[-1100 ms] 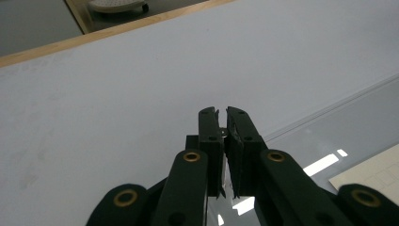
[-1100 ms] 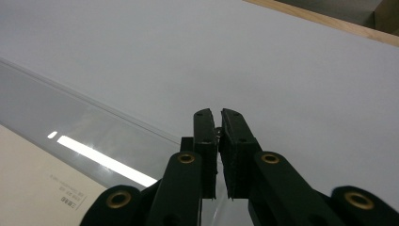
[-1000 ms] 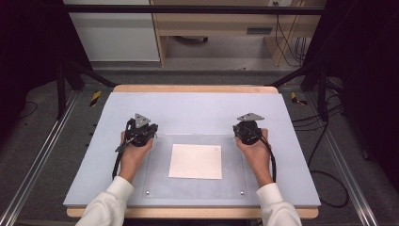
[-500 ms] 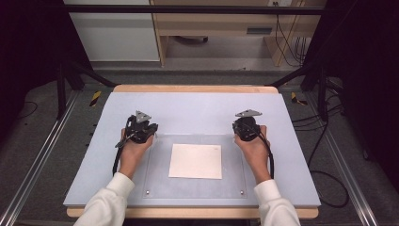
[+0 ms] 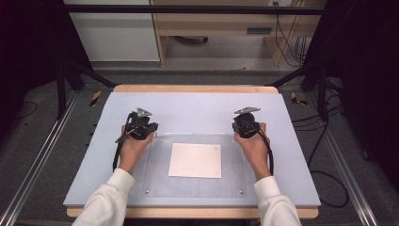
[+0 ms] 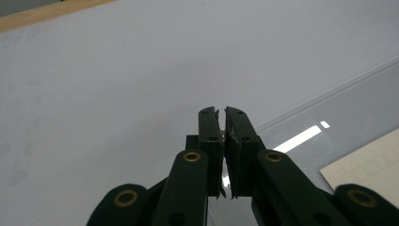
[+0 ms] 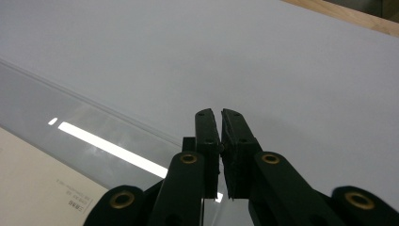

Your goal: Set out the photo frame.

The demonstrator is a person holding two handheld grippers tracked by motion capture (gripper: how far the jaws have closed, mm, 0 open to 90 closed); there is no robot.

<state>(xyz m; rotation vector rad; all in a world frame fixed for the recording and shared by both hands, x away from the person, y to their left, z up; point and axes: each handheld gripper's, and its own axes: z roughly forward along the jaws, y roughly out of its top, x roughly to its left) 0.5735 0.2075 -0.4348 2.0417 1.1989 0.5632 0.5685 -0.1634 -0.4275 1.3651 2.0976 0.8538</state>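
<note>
Paper sheet (image 5: 195,160) lies flat at table centre, under or on a clear plastic plate (image 5: 155,183) — can't tell which. The sheet is close to square, slightly wider than deep, edges square to the table (image 5: 197,106). Nothing is touching it.

Left gripper (image 5: 141,123) sits at about 10 o'clock from the sheet, over the plate's far-left corner. Right gripper (image 5: 245,121) sits at about 2 o'clock, at the far-right corner. Both hover just beyond the plate's far edge, pointing away from the person toward 12.

Jaws: both pairs pressed together, nothing between them. The left gripper view shows the tips (image 6: 221,117) meeting over bare table, with the plate's edge running off to the right and a corner of the sheet (image 6: 367,165) at 4 o'clock from the tips. The right gripper view mirrors that: tips (image 7: 217,120) together, sheet (image 7: 33,179) down at 8 o'clock.

Key relation: the sheet lies behind and inboard of both grippers, toward the person, so neither is aimed at it. Distances look near equal; the right one maybe slightly closer to its near edge, but I wouldn't bet on it.

My read: nothing has been picked up yet. Either hand would need to pull back toward 6, swing inboard and spread its jaws. A flat sheet gives little edge to catch, so a corner is the likely entry.
</note>
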